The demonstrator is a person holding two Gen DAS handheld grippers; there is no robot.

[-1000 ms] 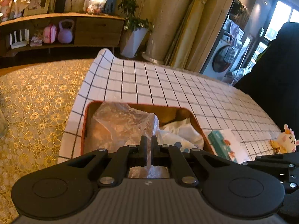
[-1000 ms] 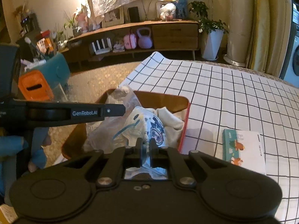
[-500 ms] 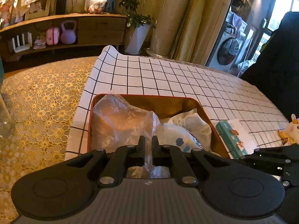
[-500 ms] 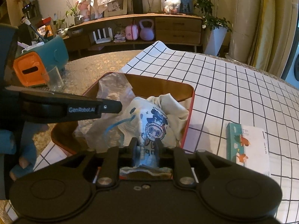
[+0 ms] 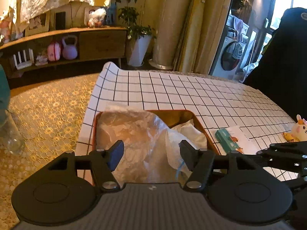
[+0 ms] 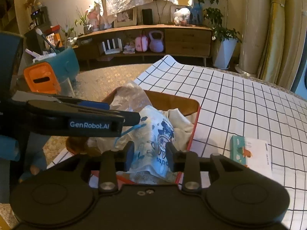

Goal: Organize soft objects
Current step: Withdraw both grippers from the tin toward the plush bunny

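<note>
Both grippers have spread since a moment ago: the left gripper (image 5: 151, 153) gapes wide over the crinkled clear plastic bag (image 5: 132, 134), and the right gripper (image 6: 149, 156) stands parted around the printed white bagged garment (image 6: 155, 143). Both soft bundles lie in the orange-rimmed tray (image 6: 195, 118), with cream cloth (image 6: 180, 122) behind.

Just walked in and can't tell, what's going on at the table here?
A person is tidying soft items with two handheld grippers. A clear plastic bag and a printed cloth bundle lie in a brown tray on the checkered tablecloth. The left gripper is open over the bag, and the right gripper is open around the bundle, gripping nothing. A small box and a plush toy sit outside the tray.
</note>
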